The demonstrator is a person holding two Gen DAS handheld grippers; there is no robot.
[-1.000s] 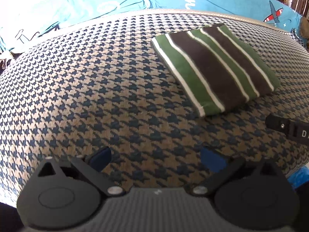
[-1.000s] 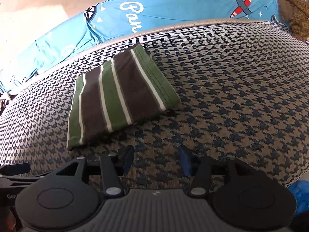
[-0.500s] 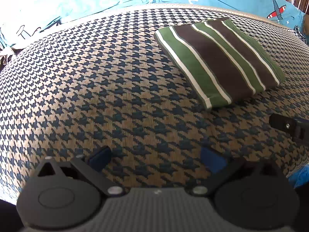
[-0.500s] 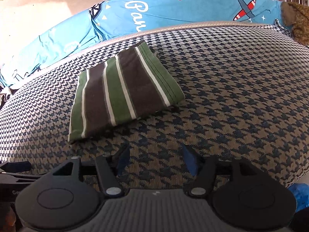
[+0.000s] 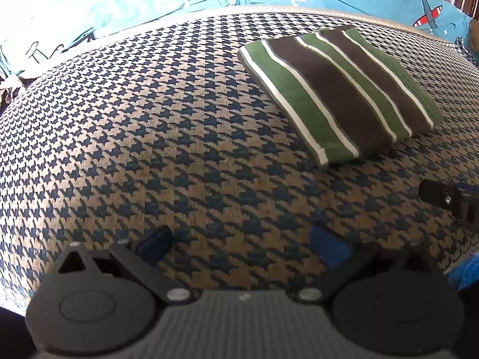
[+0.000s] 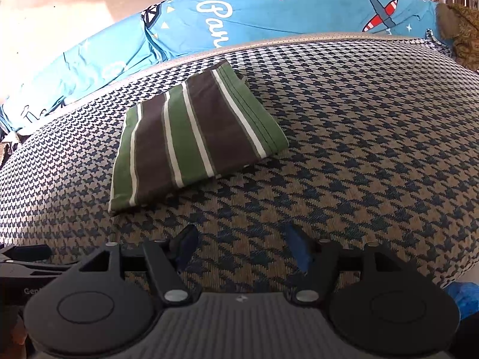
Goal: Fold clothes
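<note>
Houndstooth cushion (image 5: 149,125) bears the striped cloth (image 5: 338,89), folded into 1 neat rectangle toward its far side. Both the left gripper (image 5: 239,242) and right gripper (image 6: 242,246) hang spread and empty, well apart from it; folding looks finished.

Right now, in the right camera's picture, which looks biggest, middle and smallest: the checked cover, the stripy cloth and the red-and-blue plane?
1. Checked cover, fills most of the picture.
2. Stripy cloth.
3. Plane, though it sits farther back, so it may only look this small.
</note>
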